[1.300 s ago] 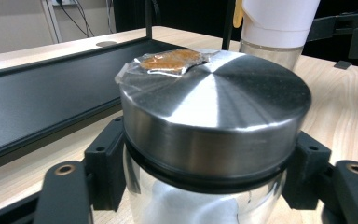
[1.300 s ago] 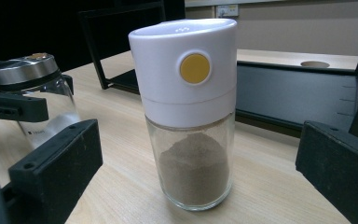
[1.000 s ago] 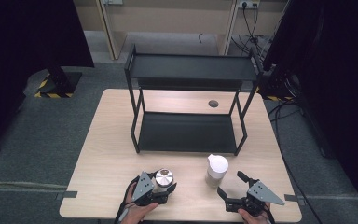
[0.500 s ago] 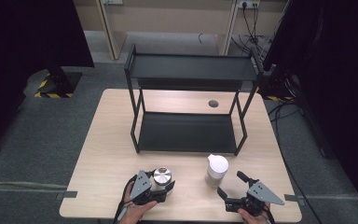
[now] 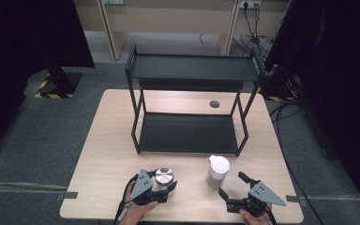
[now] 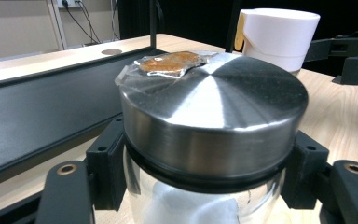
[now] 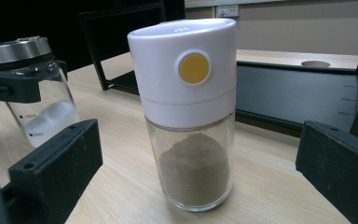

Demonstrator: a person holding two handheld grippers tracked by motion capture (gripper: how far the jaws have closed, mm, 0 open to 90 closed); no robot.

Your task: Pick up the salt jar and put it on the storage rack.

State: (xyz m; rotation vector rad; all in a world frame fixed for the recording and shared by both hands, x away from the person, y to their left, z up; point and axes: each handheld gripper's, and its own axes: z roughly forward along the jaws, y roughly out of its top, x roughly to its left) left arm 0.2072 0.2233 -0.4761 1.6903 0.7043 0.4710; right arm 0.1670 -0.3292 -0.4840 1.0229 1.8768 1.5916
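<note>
A glass jar (image 5: 164, 175) with a brushed steel lid stands near the table's front edge, left of centre. My left gripper (image 5: 165, 184) is shut on it just below the lid, and its pads (image 6: 105, 163) press the glass on both sides of the jar (image 6: 214, 112). A scrap of tape with a brown patch lies on the lid. To the right stands a glass shaker (image 5: 218, 169) with a white cap. Its cap (image 7: 191, 70) has a yellow button, and the glass holds brown powder. My right gripper (image 5: 231, 184) is open, close in front of the shaker, its jaws wide apart and clear of the glass.
A black two-tier metal rack (image 5: 187, 133) stands across the middle of the wooden table (image 5: 115, 140), behind both jars. A round cable hole (image 5: 214, 104) sits in the tabletop behind it. The jar (image 7: 32, 93) holds a little white powder.
</note>
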